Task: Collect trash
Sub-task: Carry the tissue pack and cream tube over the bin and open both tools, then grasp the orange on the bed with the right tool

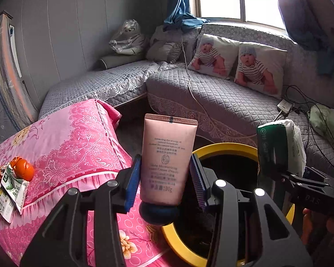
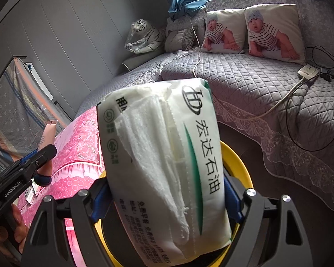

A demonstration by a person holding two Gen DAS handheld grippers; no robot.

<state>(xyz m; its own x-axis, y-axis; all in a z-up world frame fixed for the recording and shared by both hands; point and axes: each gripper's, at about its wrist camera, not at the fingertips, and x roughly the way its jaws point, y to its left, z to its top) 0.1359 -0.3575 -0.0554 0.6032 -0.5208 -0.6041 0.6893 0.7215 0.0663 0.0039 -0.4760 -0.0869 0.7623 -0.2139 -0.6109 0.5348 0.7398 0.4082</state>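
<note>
Left gripper [image 1: 167,178] clamps our pink plastic cream tube [image 1: 168,155] | right gripper [image 2: 167,200] clamps white-green tissue pack [image 2: 164,166] | both above yellow-rimmed round bin [image 1: 225,148], undropped | left of them: orange peel [image 1: 22,169], green-white wrapper [image 1: 10,191] remain on pink cloth [image 1: 78,138]

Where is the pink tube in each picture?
Left wrist view: the pink tube stands upright in the middle, pinched between the left tongs, cap down.
Right wrist view: only a sliver of the pink tube shows at the left edge, above the pink bedspread.
Shared landmark: the yellow bin rim sits beside or below it in both.
</note>
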